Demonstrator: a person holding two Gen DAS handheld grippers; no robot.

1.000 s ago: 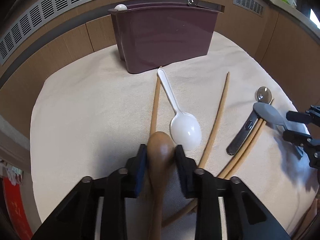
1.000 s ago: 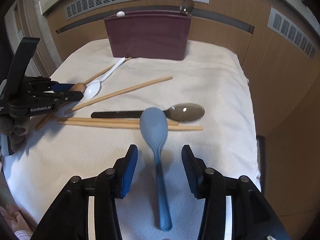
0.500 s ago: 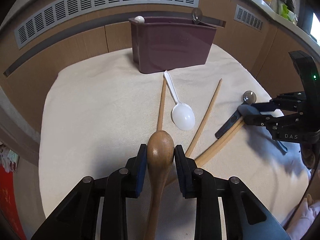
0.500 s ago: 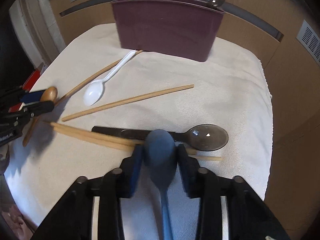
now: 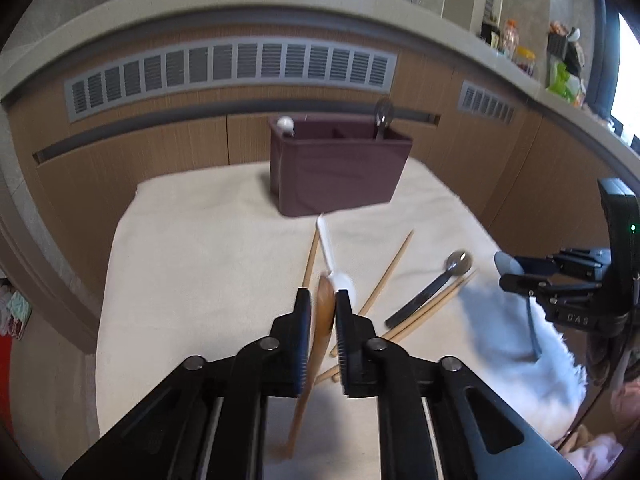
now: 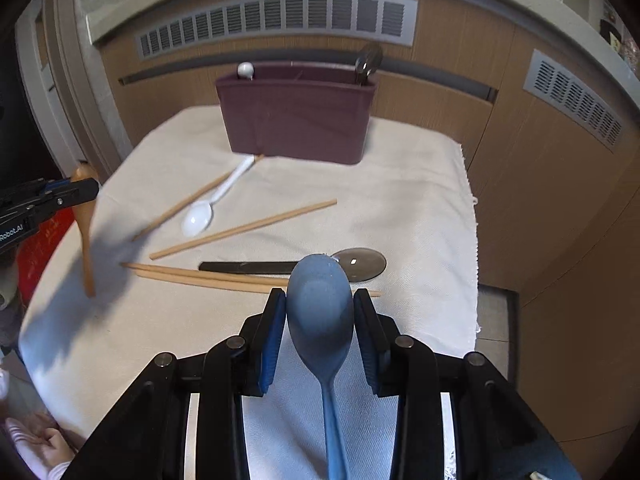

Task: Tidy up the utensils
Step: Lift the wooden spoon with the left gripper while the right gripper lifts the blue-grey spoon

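The inside of the maroon utensil caddy is mostly hidden behind its front wall; only a white spoon end at its left corner and a clear grey spoon bowl at its right corner poke above the rim. In the left wrist view a divider can just be made out inside it. The frames are blurred, and the bowl of the white plastic spoon is partly covered by the left gripper's load in the left wrist view.

The caddy stands at the far end of the cream cloth that covers the surface. In front of the caddy the cloth carries the white plastic spoon, four wooden chopsticks and a black-handled clear spoon; left of these the cloth lies bare up to its edge. The cloth's right edge hangs beside a wood panel wall.

The left gripper has just been closing and is clamped on the bowl of a wooden spoon, turned edge-on between the pads, handle hanging down toward the cloth, in front of the caddy and to its left. The right gripper is clamped on the bowl of a blue spoon, lifted above the chopsticks in front of the caddy.
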